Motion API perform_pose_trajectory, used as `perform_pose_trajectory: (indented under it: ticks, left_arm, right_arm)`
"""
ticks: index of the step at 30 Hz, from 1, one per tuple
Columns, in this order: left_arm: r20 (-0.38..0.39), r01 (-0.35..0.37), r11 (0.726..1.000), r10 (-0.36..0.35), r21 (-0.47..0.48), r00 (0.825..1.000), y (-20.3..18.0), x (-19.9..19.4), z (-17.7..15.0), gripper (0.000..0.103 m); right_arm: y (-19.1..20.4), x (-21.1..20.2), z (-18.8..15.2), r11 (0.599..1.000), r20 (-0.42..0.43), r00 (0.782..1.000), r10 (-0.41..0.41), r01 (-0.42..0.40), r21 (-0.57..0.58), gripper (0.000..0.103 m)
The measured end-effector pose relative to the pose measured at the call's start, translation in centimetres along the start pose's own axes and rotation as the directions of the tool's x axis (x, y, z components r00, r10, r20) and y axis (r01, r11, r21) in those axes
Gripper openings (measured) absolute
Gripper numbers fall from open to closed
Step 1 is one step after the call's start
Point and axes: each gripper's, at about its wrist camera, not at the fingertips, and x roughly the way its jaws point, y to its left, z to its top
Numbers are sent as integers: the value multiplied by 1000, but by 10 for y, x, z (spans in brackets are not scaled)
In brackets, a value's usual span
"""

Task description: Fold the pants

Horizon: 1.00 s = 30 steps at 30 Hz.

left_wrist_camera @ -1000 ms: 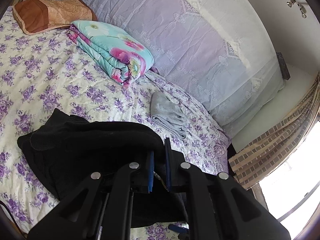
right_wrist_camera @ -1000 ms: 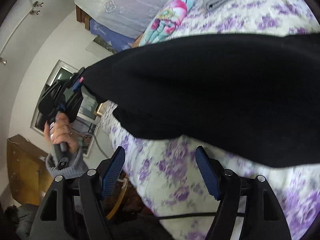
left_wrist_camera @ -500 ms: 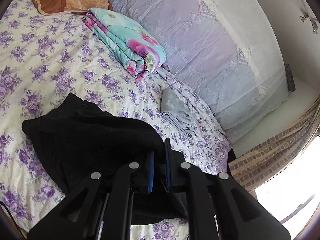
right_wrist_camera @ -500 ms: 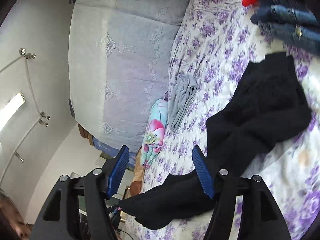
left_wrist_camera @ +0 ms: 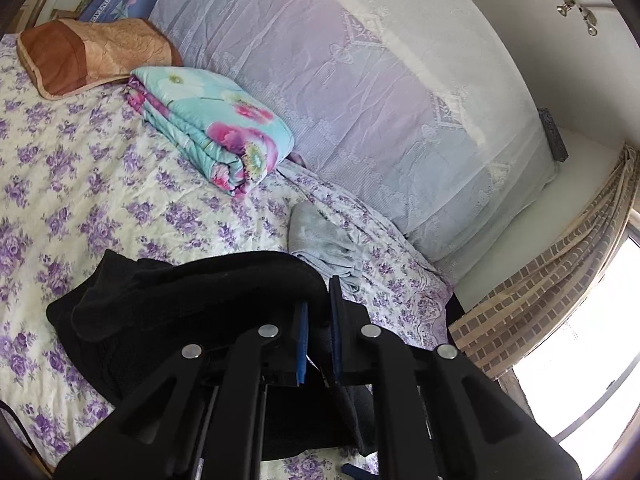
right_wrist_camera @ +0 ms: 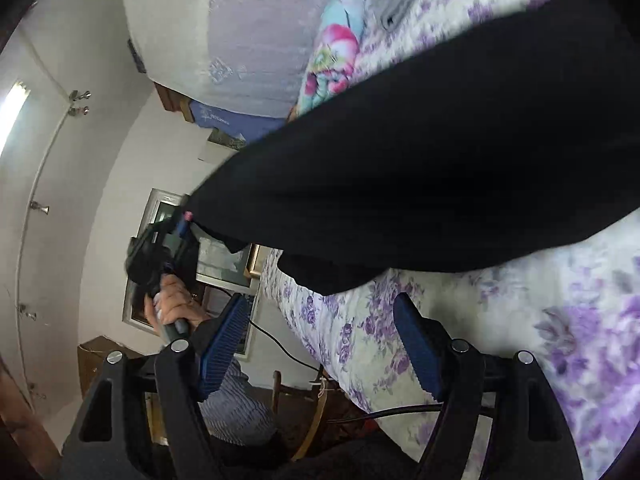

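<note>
The black pants (left_wrist_camera: 168,320) lie bunched on the floral bedsheet (left_wrist_camera: 80,168). My left gripper (left_wrist_camera: 319,304) is shut on one edge of the black pants and holds it lifted above the bed. In the right wrist view the black pants (right_wrist_camera: 440,152) hang stretched from the left gripper (right_wrist_camera: 186,216) across the bed. My right gripper (right_wrist_camera: 324,320) is open and empty, just below the hanging cloth.
A folded turquoise floral quilt (left_wrist_camera: 212,128), a brown pillow (left_wrist_camera: 88,52) and a small folded grey garment (left_wrist_camera: 324,240) lie on the bed. A lace-covered headboard (left_wrist_camera: 380,92) stands behind. Curtains (left_wrist_camera: 560,288) hang at the right. A wooden chair (right_wrist_camera: 312,404) stands beside the bed.
The right gripper swung away toward the bed and came back under the hanging pants. The left gripper kept its grip and shifted slightly.
</note>
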Motion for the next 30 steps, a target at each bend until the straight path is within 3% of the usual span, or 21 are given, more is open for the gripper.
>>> perform_pose_trajectory:
  ticks: [2,4,6,8,10,12,14,15,18,20,21,23,26,28,30]
  left_arm:
    - [8,1,1000,-1,5,1000,-2,-3,1,8]
    - [11,-4,1000,4,-7,1000,2,-5,0,8]
    - [9,-2,999,2,-32,1000,13,-5,-2,8]
    - [-2,4,998,-4,-62,1000,23,-2,-4,8]
    - [-3,-11,997,11,-80,1000,31,1,-9,8]
    - [-5,-25,995,25,-95,1000,38,2,-13,8]
    - [-20,-16,994,14,-106,1000,43,4,-14,8]
    - [-24,-19,994,17,-106,1000,44,4,-15,8]
    - [-18,-34,994,32,-102,999,46,4,-16,8]
    - [-10,-20,993,19,-113,1000,45,1,-10,8]
    - [-4,-10,994,10,-109,1000,42,-2,-5,8]
    - [2,2,997,-2,-82,1000,30,-5,4,8]
    - [-4,-8,1000,8,-13,1000,5,-6,8,8]
    - [-5,-5,1000,5,13,1000,-7,-7,9,8]
    - [1,8,1000,-8,16,1000,-12,-10,8,8]
  right_arm:
    - [-8,-5,6,998,108,994,37,-42,40,74]
    - [-12,-26,12,994,251,964,83,-98,46,67]
    - [-12,-51,13,994,363,927,92,-105,16,49]
    - [-13,-75,13,996,440,894,87,-94,-6,19]
    - [-12,-98,13,998,515,855,68,-68,-20,6]
    - [0,-125,15,996,582,809,77,-42,-74,5]
    - [26,-154,20,985,633,772,54,63,-161,4]
    - [39,-162,23,972,623,781,35,117,-202,4]
    - [51,-162,28,961,526,850,-29,168,-218,14]
    - [43,-143,20,955,456,885,-93,209,-211,57]
    - [41,-127,10,939,429,890,-153,267,-218,60]
    - [45,-86,-15,868,381,884,-271,395,-300,60]
    - [58,-33,-32,748,350,867,-356,488,-450,60]
    - [69,-6,-37,657,370,838,-402,545,-520,59]
    - [77,14,-39,534,416,778,-471,627,-567,60]
